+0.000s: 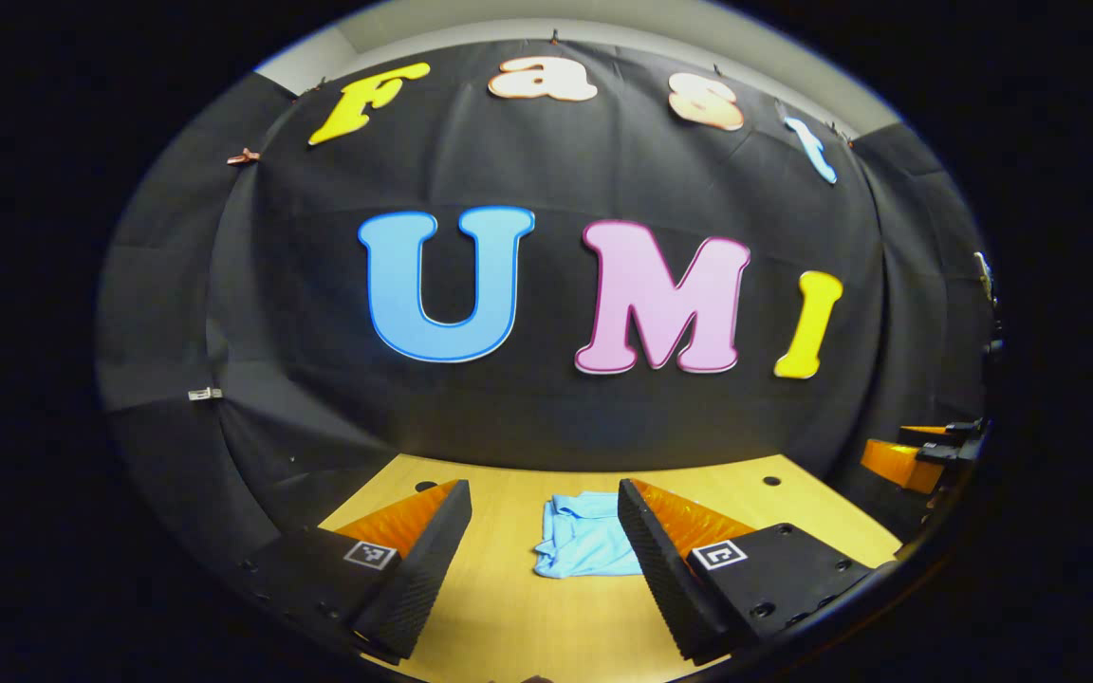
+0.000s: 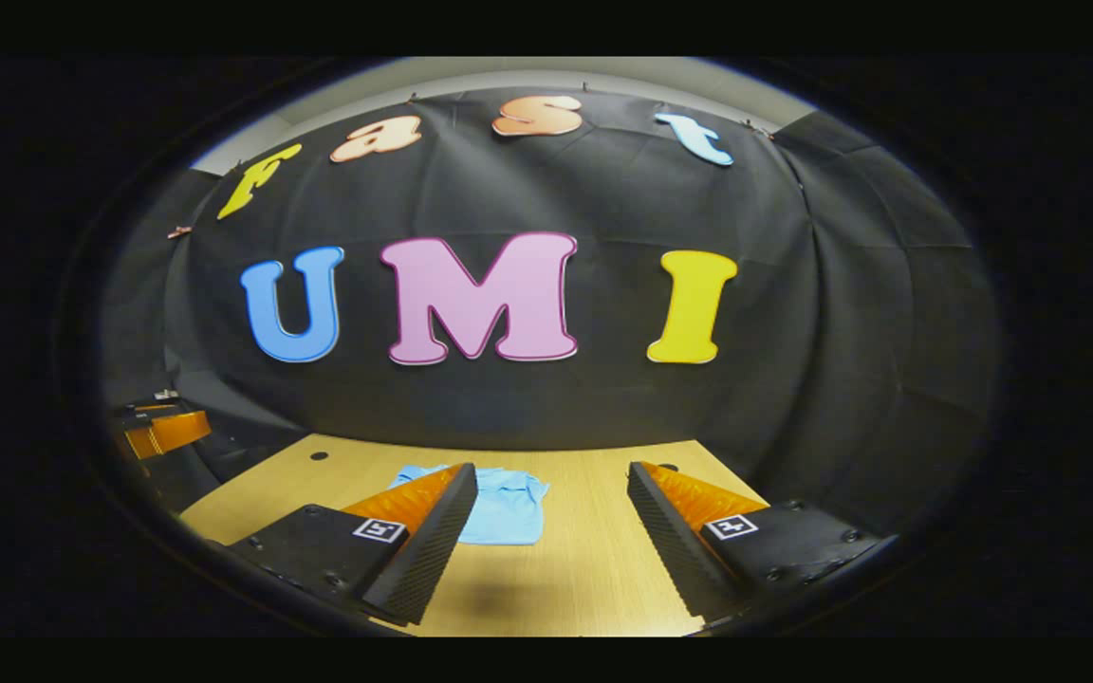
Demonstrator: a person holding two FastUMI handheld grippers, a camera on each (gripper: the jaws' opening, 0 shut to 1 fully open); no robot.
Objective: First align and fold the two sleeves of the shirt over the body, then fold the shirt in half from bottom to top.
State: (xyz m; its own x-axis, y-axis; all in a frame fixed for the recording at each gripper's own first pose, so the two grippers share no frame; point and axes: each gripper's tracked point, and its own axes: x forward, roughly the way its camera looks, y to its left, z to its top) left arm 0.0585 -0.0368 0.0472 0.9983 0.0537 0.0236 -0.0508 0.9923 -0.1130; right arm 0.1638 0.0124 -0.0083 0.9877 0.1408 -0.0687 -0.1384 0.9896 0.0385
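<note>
One shirt (image 1: 583, 536), two hand-held grippers

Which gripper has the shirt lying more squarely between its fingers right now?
The left gripper: the blue shirt lies in its open gap, against one finger. The right gripper has the shirt off behind one finger.

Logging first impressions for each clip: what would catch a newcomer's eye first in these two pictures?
The light blue shirt stands out first, lying bunched on the wooden table toward the black cloth wall. Next come the two open tools: the left tool frames the shirt between its fingers, while in the right gripper view the right tool sits with the shirt just inside its left-side finger. Neither touches the cloth.
</note>
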